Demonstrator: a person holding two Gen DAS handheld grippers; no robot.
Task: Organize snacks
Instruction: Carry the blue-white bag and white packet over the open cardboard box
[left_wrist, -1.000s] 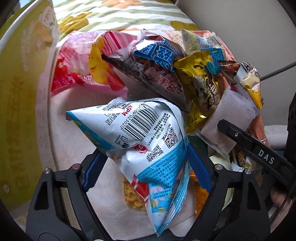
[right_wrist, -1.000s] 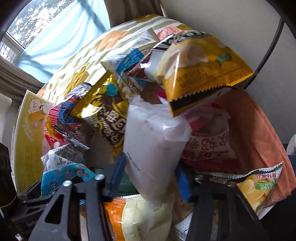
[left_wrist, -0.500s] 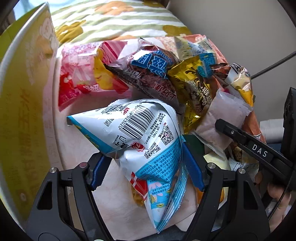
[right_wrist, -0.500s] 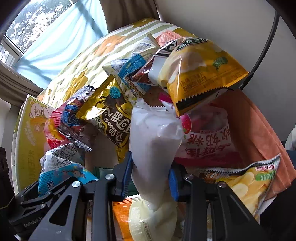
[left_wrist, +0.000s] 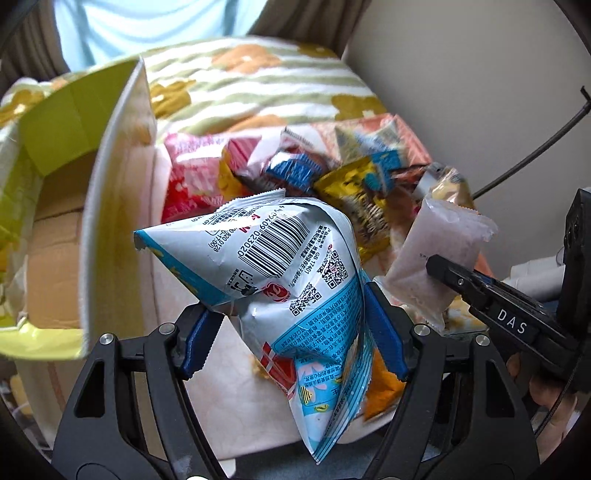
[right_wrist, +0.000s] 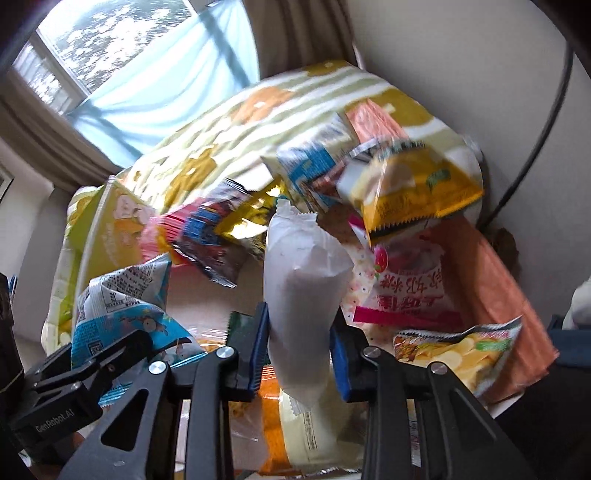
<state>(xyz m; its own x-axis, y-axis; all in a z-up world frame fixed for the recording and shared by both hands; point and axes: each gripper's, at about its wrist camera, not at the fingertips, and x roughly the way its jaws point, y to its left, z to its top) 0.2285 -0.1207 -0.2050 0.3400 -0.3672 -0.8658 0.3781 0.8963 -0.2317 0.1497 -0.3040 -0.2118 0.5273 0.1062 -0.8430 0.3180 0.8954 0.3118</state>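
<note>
My left gripper (left_wrist: 291, 332) is shut on a white and blue snack bag with a barcode (left_wrist: 280, 266) and holds it above the pile; the bag also shows in the right wrist view (right_wrist: 122, 306). My right gripper (right_wrist: 299, 350) is shut on a plain white pouch (right_wrist: 299, 295), held upright; the pouch also shows in the left wrist view (left_wrist: 439, 254). Beyond lie a pink bag (left_wrist: 188, 181), a dark blue-labelled bag (left_wrist: 295, 170), a gold bag (left_wrist: 354, 192), a yellow chip bag (right_wrist: 417, 192) and a strawberry bag (right_wrist: 406, 291).
An open yellow-green cardboard box (left_wrist: 92, 206) stands at the left, its inside showing brown. The snacks lie on a white table over an orange cloth (right_wrist: 487, 273). A striped blanket (left_wrist: 258, 85) lies behind. A wall and a black cable (left_wrist: 535, 147) are at the right.
Both grippers have lifted and pulled back with their bags. The box's open top has come into view at the left. The pile looks smaller and farther.
</note>
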